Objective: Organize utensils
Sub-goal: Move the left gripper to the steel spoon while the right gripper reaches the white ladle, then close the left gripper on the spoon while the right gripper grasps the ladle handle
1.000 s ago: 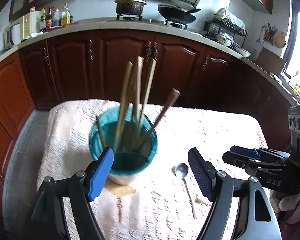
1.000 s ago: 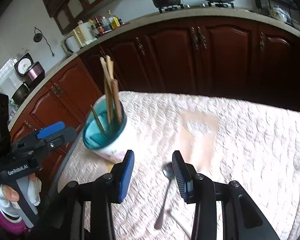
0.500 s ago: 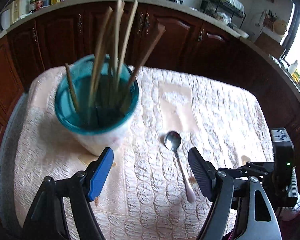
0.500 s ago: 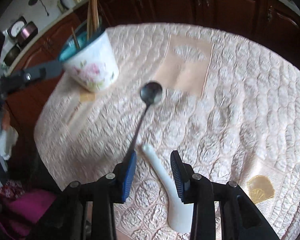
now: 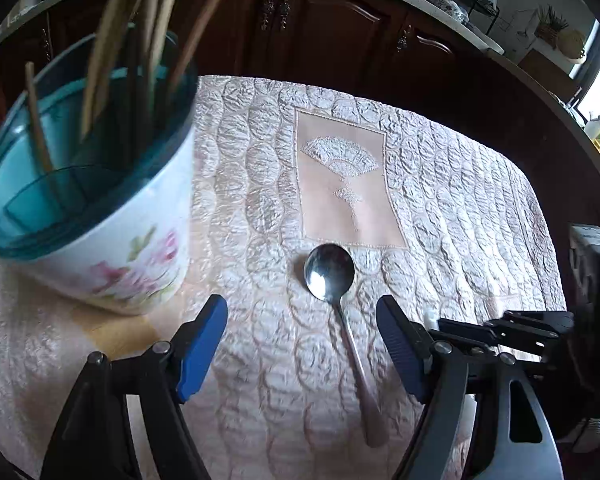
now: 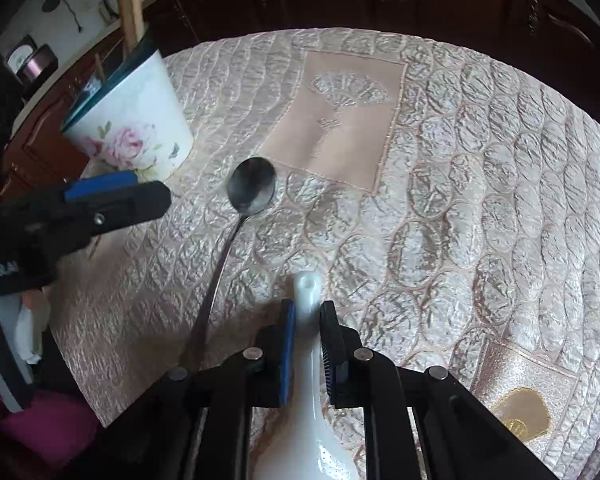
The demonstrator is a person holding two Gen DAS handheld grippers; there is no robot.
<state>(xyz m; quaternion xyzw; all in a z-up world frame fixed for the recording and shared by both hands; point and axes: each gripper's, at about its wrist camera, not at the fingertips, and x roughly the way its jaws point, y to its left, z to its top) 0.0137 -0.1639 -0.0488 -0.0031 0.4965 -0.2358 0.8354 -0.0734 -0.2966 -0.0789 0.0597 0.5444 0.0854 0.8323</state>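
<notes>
A metal spoon lies on the quilted cloth, its handle running toward me between the wide-apart fingers of my open left gripper, which touches nothing. A white ceramic spoon lies beside the metal spoon. The jaws of my right gripper are closing on the ceramic spoon's handle, and the pads press its sides. The floral cup with a teal inside holds several wooden chopsticks at the left. From the right wrist, the cup and left gripper sit at the left.
The pale quilted tablecloth covers the table, with an embroidered fan panel in its middle. Dark wooden cabinets ring the far side. My right gripper shows at the right edge of the left wrist view.
Both grippers have come down close to the cloth. The right jaws have narrowed onto the white spoon's handle. The left gripper shifted from the cup to above the metal spoon.
</notes>
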